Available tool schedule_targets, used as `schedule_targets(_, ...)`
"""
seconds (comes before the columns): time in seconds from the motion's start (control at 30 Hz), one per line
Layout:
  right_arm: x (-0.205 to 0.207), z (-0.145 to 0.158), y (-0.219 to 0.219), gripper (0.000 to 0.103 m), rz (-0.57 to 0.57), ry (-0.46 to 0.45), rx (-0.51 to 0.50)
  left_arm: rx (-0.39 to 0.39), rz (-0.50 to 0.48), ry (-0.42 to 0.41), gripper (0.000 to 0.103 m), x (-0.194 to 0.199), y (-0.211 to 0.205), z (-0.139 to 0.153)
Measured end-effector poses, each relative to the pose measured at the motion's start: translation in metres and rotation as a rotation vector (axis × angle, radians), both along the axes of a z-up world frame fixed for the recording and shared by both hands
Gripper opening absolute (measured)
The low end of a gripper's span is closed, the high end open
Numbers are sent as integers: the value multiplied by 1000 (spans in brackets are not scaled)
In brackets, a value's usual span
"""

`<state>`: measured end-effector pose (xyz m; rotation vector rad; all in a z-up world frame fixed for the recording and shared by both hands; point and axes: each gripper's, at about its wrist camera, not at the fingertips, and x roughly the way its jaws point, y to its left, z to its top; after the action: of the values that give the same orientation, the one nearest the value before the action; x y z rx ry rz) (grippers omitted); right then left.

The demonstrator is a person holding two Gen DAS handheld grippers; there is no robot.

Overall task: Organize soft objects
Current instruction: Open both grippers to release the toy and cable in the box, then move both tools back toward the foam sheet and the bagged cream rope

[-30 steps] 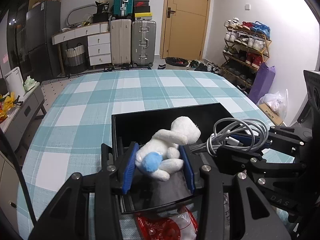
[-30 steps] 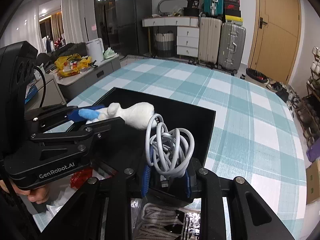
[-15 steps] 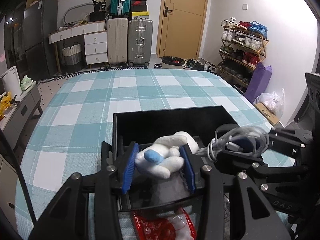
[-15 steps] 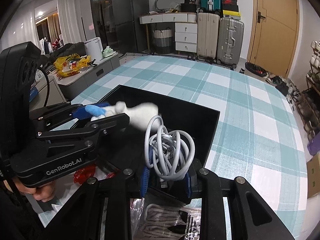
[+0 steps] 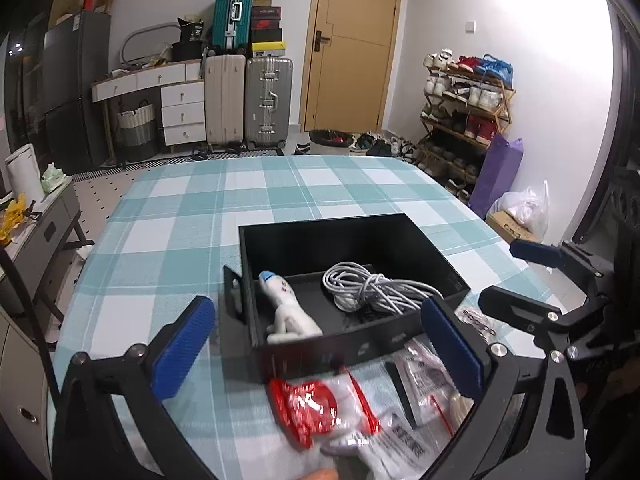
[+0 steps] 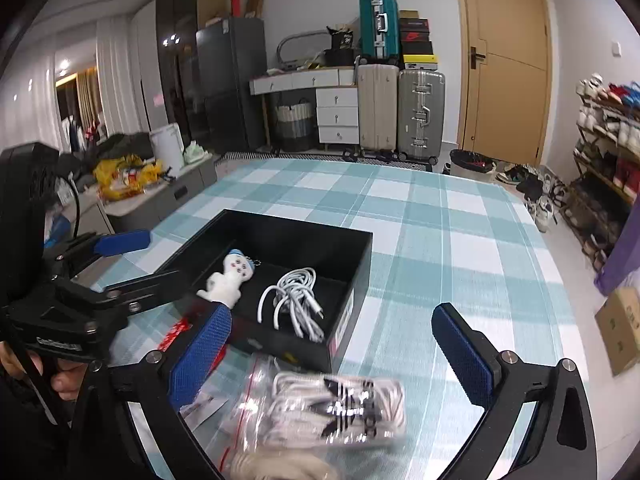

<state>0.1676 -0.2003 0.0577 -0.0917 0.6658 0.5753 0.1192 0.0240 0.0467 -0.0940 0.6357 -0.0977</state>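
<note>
Checked teal-and-white cloth covers the surface (image 5: 168, 240); suitcases, a door and a shoe rack sit behind, out of play.

Black box (image 5: 432, 256) stands toward the near edge of the surface. Inside: white plush toy (image 5: 290, 308) lying along the box's left wall, blue cap pointing to the far side; coiled white cable (image 5: 372, 286) lying to its right, apart from it so far as I can tell.

Left gripper (image 5: 320, 344): fingers wide apart, nothing between them, hovering over the near box wall. Right gripper (image 6: 332, 344): fingers likewise spread and empty, at the box's near right corner.

Not yet boxed, between the box and the near edge: red-and-clear pouch (image 5: 316, 404) under the left gripper; clear bag of white cords with a black logo (image 6: 332, 404) under the right gripper; further clear zip bags (image 5: 432, 372) beside the pouch. All are motion-blurred, so contents are uncertain.

Judgement: 2 items placed, next step is picking up a bag.

Notes for doing it well:
- Slippery film; close on the bulk of the contents, not a loose corner.
- Come down straight so the lower finger does not shove the bag under the box.
- Lift clear of the near wall before crossing.
- Release into the open far half, off the cable.
</note>
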Motion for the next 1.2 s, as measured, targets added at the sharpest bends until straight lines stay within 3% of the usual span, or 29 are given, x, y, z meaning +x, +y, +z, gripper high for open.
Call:
schedule_targets(0.5,-64,-6,-16,102,-10,2,19,26,37,-31,103,-63,0,-8)
schedule_targets(1.2,-82,-40,-16,102,-3,66,-25,65,-17,21,103,-89,-10,-40)
